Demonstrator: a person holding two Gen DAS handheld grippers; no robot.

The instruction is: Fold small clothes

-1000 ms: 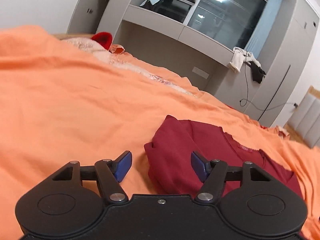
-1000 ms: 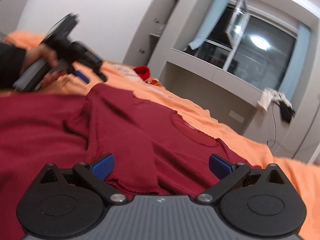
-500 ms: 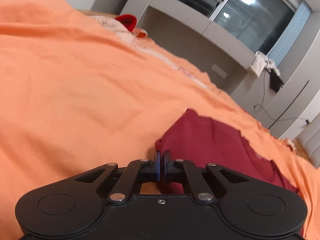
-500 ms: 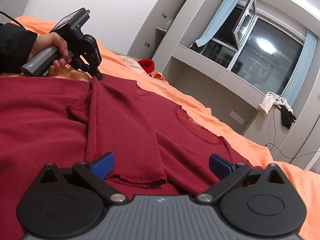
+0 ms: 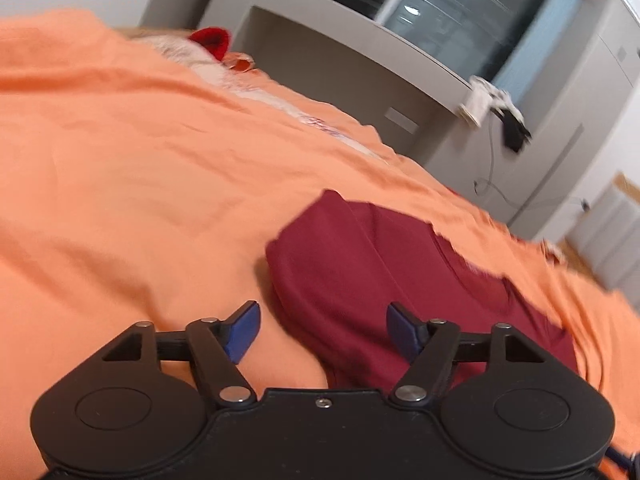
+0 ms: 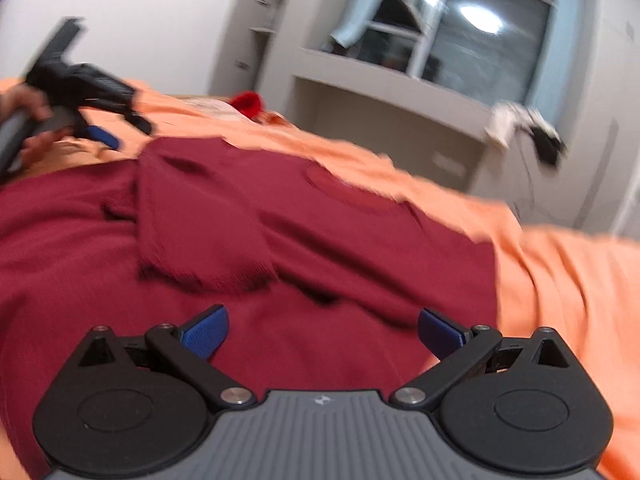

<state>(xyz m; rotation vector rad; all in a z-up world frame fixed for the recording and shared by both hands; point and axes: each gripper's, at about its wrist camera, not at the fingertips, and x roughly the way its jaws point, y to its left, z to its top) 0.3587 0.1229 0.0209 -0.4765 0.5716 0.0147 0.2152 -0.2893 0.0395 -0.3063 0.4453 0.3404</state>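
A dark red knit shirt (image 6: 248, 216) lies on the orange bedsheet (image 5: 120, 152), one sleeve folded in over its body. In the left wrist view the folded shoulder edge of the red shirt (image 5: 360, 272) sits just ahead of my left gripper (image 5: 320, 328), whose jaws are opening, blue pads apart, with the cloth edge between them but not pinched. My right gripper (image 6: 322, 330) hovers open over the shirt's lower body, nothing held. The left gripper (image 6: 108, 128) also shows at far left in the right wrist view, held by a hand.
A small bright red item (image 5: 212, 40) and pale cloth lie at the far end of the bed. Grey built-in shelving and a window (image 6: 460, 40) stand behind, with cloths hanging (image 5: 496, 108) off the ledge. Orange sheet spreads wide to the left.
My left gripper pinched the shirt's shoulder fold, then let go and its pads spread apart. The sleeve now lies flatter over the body. Both views have shifted and blurred.
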